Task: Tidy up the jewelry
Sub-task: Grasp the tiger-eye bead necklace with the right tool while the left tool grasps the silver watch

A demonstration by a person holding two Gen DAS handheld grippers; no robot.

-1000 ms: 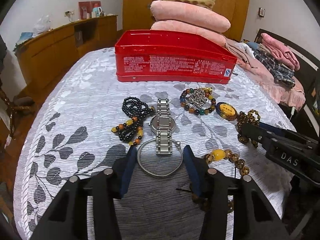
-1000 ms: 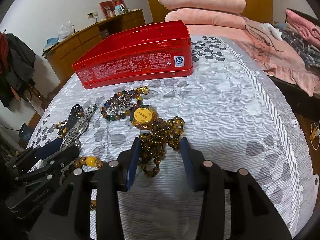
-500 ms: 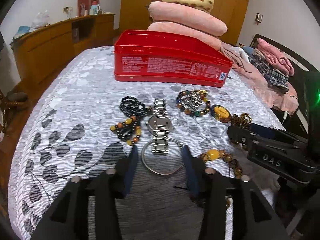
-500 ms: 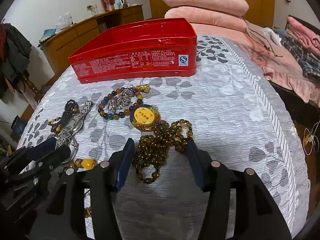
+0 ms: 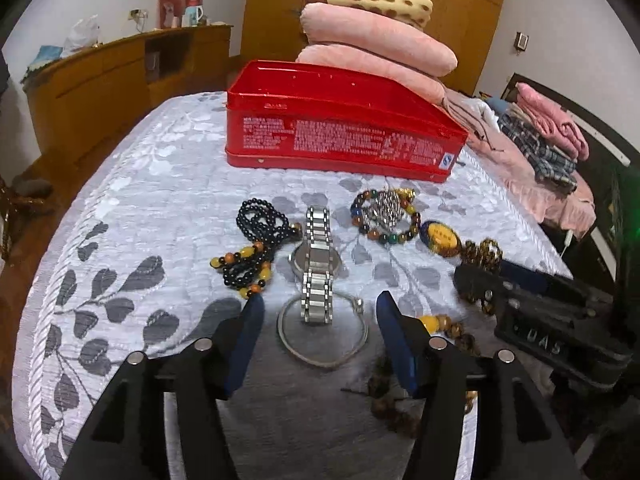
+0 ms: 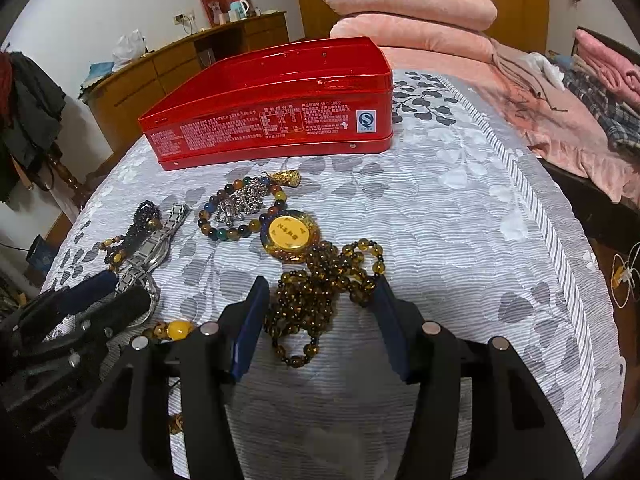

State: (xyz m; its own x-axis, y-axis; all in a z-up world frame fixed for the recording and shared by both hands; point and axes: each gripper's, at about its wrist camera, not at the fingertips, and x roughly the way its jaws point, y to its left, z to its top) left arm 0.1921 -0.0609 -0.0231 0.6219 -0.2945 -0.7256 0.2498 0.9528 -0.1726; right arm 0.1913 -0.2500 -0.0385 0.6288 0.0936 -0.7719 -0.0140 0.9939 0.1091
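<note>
- One container is in view: a red tin [image 5: 340,136], lid off, standing on the bed [image 5: 160,184] at 12 o'clock from both grippers. Only its outer wall and part of the inner far wall show; whether anything lies inside cannot be told.
- All the jewelry seen lies loose on the bedspread, outside the tin.
- Black bead strand [image 5: 256,236] with orange and yellow beads lies at 11 o'clock from the left gripper [image 5: 320,314], just beside the steel watch [image 5: 318,256].
- Watch band's near end rests over a thin silver bangle [image 5: 322,336], which sits between the left gripper's blue pads.
- Left gripper's jaws have just been opening; they stand about half apart, either side of the bangle, clear of it and gripping nothing.
- Multicoloured bead bracelet [image 6: 240,216] with a silver chain heaped inside it lies near the tin; a round yellow pendant [image 6: 289,236] touches it at 5 o'clock.
- Amber bead necklace [image 6: 320,292] runs from the pendant down between the right gripper's [image 6: 320,300] pads.
- Right gripper's jaws have just been opening; half apart, they flank the bead heap without pinching it.
</note>
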